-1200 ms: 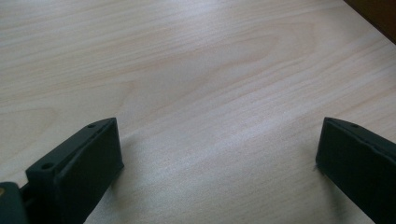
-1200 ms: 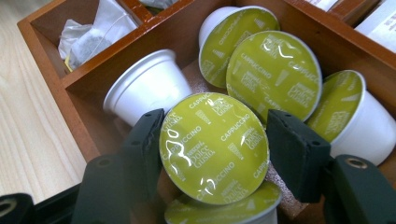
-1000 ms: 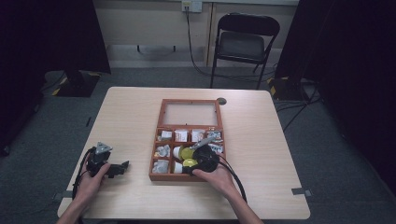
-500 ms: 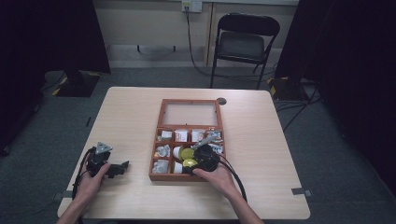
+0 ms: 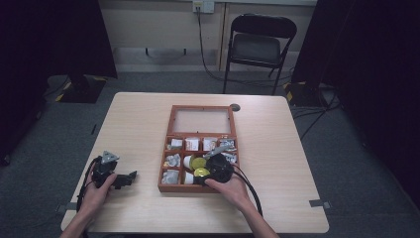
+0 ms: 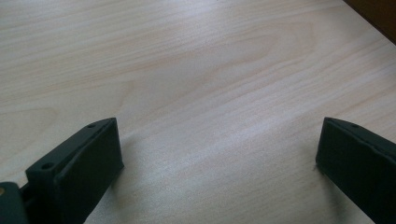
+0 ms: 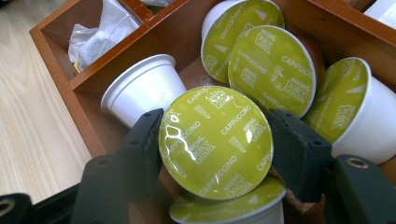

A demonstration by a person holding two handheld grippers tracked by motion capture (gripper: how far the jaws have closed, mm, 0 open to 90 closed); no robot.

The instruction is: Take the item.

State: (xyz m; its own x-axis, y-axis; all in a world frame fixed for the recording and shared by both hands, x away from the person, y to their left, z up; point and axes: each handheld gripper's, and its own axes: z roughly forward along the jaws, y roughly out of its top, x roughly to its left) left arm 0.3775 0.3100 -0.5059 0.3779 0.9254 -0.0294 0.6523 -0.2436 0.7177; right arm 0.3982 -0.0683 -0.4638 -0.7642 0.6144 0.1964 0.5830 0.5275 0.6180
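right gripper [image 7: 215, 144]: closed on a cappuccino capsule [image 7: 215, 140], the pads set on opposite sides just below the green foil lid, so the rim is kept from slipping through; seen in the high view at the near right of the wooden box [image 5: 171, 139].
held capsule: kept inside the near middle compartment, lid turned toward the camera, just above another capsule; judged either mid-pick or mid-placement.
other capsules [image 7: 271, 63]: crowded in the same compartment, lids tilted, one white cup [image 7: 142, 88] lying on its side; little room is left for the jaws.
left gripper [image 6: 215, 154]: jaws held wide apart, nothing between them; parked over bare table [image 6: 196, 70] at the near left, well apart from the box, kept out of the way.
far compartments: wrapped sachets [image 5: 191, 144] are sorted apart from the capsules.
box lid [image 5: 201, 120]: laid open on the far side, so access from the near side is left free.
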